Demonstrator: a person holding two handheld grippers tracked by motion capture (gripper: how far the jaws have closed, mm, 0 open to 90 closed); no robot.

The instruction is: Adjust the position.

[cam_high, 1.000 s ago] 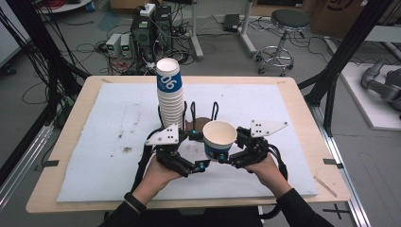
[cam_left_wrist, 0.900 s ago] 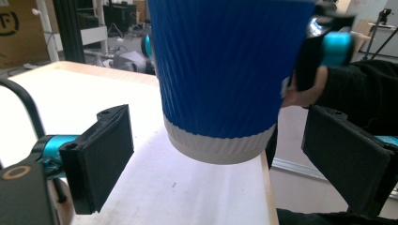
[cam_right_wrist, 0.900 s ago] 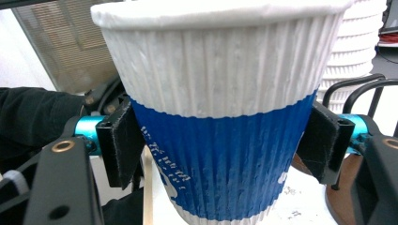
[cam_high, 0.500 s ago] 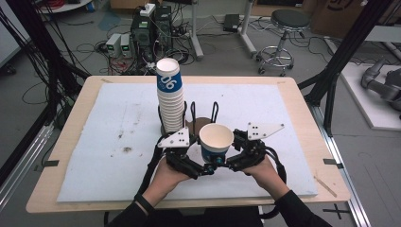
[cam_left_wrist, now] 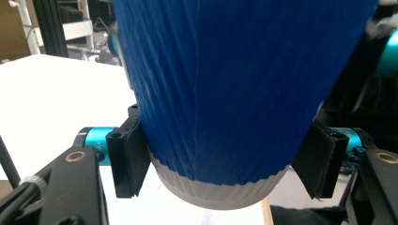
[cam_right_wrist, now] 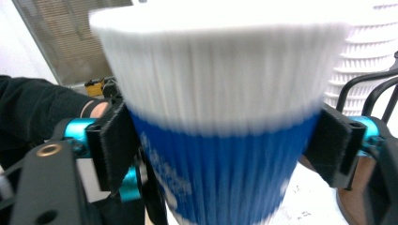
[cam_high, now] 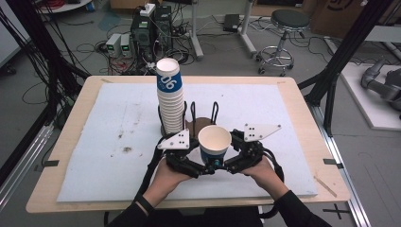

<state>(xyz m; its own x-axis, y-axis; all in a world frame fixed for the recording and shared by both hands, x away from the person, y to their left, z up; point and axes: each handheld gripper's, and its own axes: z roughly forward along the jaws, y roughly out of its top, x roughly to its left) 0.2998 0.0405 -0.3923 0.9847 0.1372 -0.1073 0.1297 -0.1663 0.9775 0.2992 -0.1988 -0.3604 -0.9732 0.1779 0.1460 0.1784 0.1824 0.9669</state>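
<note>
Nearest the table's front edge, two hands (cam_high: 172,172) steadying a blue-and-white paper cup (cam_high: 214,147) upright above the white mat (cam_high: 108,123). Left gripper (cam_high: 204,169), jaws just closed, pinching the cup low on its blue wall. Right gripper (cam_high: 226,166), jaws just easing wider, pads alongside the cup, contact unclear. Just behind, a black wire cup rack (cam_high: 203,113). Farther back, a tall cup stack (cam_high: 170,97).

Even indoor light, blurred close-up views
</note>
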